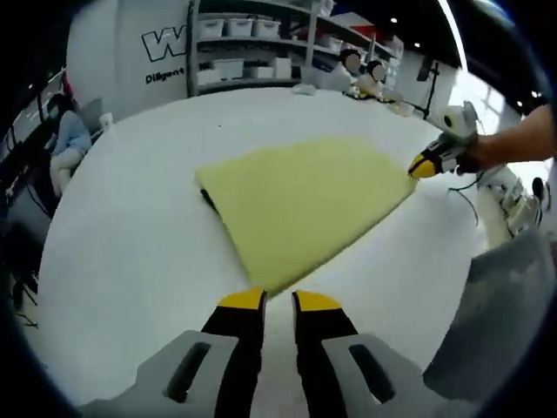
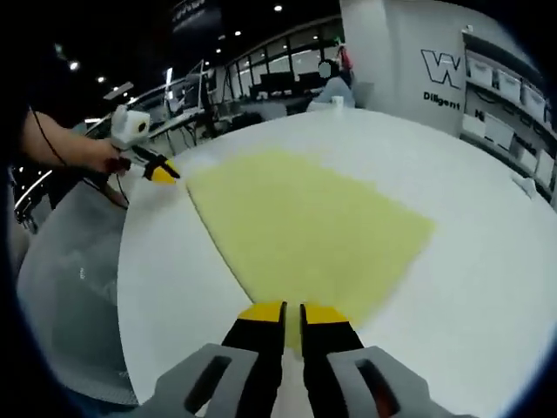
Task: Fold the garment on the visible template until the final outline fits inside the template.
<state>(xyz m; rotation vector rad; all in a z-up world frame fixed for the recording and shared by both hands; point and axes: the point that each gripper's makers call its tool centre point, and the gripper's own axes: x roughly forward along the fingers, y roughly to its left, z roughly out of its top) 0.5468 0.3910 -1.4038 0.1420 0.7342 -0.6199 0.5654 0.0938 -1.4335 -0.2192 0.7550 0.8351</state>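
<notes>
A pale yellow garment [image 1: 305, 200] lies folded flat in a wedge shape on the round white table [image 1: 130, 244]. A short dark line [image 1: 207, 197] peeks out at its left edge. My left gripper [image 1: 278, 300] is low at the near corner with its jaws close together, and the corner tip reaches in between them. In the right gripper view it is the gripper [image 2: 164, 172] held by a hand at the garment's [image 2: 305, 226] far-left corner. My right gripper [image 2: 292, 313] is shut over the near corner, with yellow cloth showing between the jaws. It also appears as a gripper [image 1: 424, 165] at the right corner.
A grey sheet [image 1: 509, 305] hangs off the table's right side, seen too as grey sheet [image 2: 70, 279]. Shelves with white bins [image 1: 252, 52] stand behind the table. A seated person [image 1: 68, 139] is far left. Small items [image 1: 374, 83] sit at the far table edge.
</notes>
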